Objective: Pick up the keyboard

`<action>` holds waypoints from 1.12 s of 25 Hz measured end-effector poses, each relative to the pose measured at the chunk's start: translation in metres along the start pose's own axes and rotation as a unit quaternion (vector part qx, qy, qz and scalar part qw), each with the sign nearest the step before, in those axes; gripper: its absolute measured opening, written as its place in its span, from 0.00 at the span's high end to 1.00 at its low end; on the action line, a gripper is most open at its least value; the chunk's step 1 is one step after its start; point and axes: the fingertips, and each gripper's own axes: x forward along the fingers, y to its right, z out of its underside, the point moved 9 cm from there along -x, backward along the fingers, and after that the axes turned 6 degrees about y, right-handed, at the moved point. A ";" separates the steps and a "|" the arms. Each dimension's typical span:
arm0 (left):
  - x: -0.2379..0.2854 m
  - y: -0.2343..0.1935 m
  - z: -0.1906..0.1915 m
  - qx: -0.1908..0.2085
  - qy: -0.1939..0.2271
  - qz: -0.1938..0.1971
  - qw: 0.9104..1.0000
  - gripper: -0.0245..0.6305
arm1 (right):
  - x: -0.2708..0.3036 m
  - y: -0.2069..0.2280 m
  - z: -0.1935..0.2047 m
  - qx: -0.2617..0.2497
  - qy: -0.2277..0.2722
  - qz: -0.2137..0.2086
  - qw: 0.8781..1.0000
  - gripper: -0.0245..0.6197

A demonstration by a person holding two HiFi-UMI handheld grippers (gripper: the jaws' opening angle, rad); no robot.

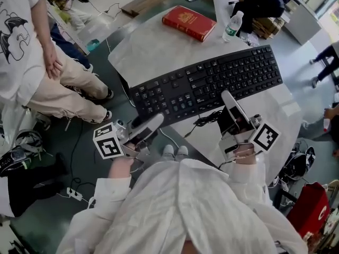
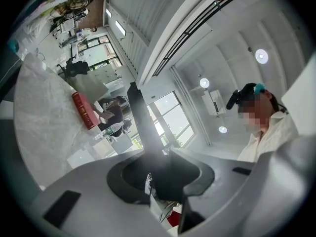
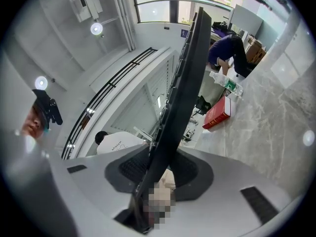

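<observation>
Nearest, the left claw (image 1: 153,123) and right claw (image 1: 228,98) clamp the keyboard (image 1: 212,81) by its near edge; open table (image 1: 153,52) runs beyond to the book (image 1: 189,23).

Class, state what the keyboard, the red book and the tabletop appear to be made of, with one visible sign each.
Keyboard: likely plastic, matte black; moulded keys with pale legends.
Red book: probably a hardback with a paper or cloth cover, slightly glossy; stiff cover, gold print.
Tabletop: looks like pale marble or marble-patterned laminate; faint grey veining, smooth sheen.
</observation>
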 end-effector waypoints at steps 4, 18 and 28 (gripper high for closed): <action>0.001 0.001 -0.001 -0.002 -0.002 -0.004 1.000 0.77 | 0.002 0.002 -0.001 0.002 -0.006 0.000 1.000 0.75; -0.001 -0.003 0.003 -0.022 -0.010 -0.031 0.999 0.77 | 0.003 0.011 0.002 0.021 -0.027 0.025 0.999 0.75; -0.002 -0.009 0.007 -0.043 -0.011 -0.048 0.998 0.77 | 0.005 0.022 0.006 0.035 -0.037 0.040 0.998 0.75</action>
